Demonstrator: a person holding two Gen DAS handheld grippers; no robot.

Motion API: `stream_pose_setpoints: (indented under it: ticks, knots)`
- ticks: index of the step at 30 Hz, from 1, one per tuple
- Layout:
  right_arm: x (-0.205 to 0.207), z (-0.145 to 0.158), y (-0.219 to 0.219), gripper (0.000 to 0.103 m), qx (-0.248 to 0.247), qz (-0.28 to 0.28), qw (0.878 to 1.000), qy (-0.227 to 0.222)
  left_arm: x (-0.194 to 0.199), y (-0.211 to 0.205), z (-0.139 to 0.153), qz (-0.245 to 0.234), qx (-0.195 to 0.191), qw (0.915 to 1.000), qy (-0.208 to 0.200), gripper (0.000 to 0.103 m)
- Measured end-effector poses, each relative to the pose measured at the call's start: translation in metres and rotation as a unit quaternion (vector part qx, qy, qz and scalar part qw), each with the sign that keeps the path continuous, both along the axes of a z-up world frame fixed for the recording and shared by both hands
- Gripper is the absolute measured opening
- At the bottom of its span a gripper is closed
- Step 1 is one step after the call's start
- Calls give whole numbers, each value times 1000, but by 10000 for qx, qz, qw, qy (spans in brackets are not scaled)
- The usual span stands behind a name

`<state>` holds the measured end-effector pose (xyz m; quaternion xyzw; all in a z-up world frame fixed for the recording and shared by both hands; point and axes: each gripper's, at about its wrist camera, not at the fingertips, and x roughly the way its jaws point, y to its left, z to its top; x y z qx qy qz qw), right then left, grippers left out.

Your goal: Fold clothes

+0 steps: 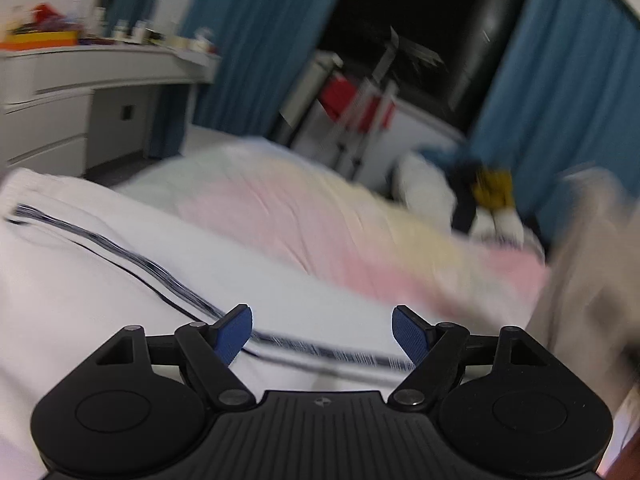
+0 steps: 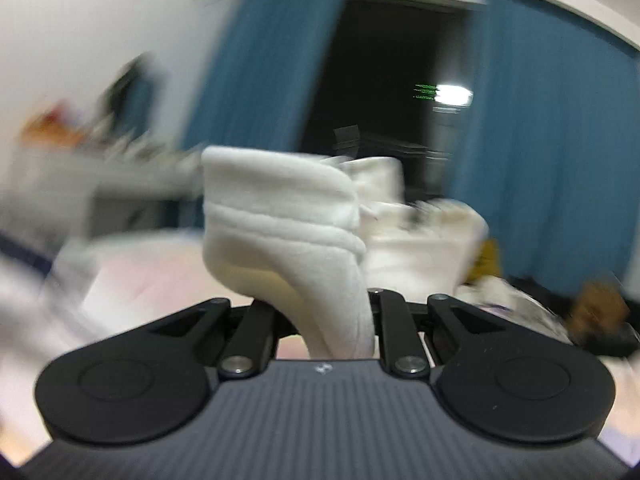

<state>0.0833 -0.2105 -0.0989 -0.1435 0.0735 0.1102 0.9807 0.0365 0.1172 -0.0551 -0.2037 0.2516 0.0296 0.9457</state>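
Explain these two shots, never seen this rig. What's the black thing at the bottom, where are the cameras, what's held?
No robot arm here: a person carries one handheld two-finger gripper per hand. Each has a fisheye camera looking forward along its fingers, so the black body at the bottom of each picture is the gripper itself.

Left wrist view: the left gripper is open, its blue-padded fingers spread over a white garment with a dark stripe lying on a bed with a pink and yellow cover.

Right wrist view: the right gripper is closed on a bunched white fleece garment, lifted off the bed. Both pictures are motion-blurred; blue curtains hang behind.
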Motion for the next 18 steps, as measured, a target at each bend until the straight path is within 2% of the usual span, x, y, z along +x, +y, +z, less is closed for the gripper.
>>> stream_pose_setpoints:
  ticks: [2, 5, 6, 8, 14, 18]
  knots:
    - [-1, -28, 35, 16, -589, 408, 9969, 318, -5, 12, 7, 164, -129, 9998, -64, 79]
    - [-3, -70, 84, 16, -1439, 980, 9817, 766, -11, 29, 15, 395, -298, 9987, -133, 79]
    - [-4, -79, 87, 17, -1564, 966, 9800, 759, -12, 33, 16, 440, -344, 9984, -131, 79]
    - [-4, -80, 88, 17, -1623, 921, 9800, 690, -12, 39, 18, 445, -461, 9978, -181, 79]
    - [-5, -46, 102, 17, -1272, 646, 9883, 545, -12, 47, 17, 427, -647, 9967, -257, 80]
    - [-16, -52, 120, 17, -1340, 950, 9848, 566, -25, 57, 16, 538, -678, 9959, -264, 80]
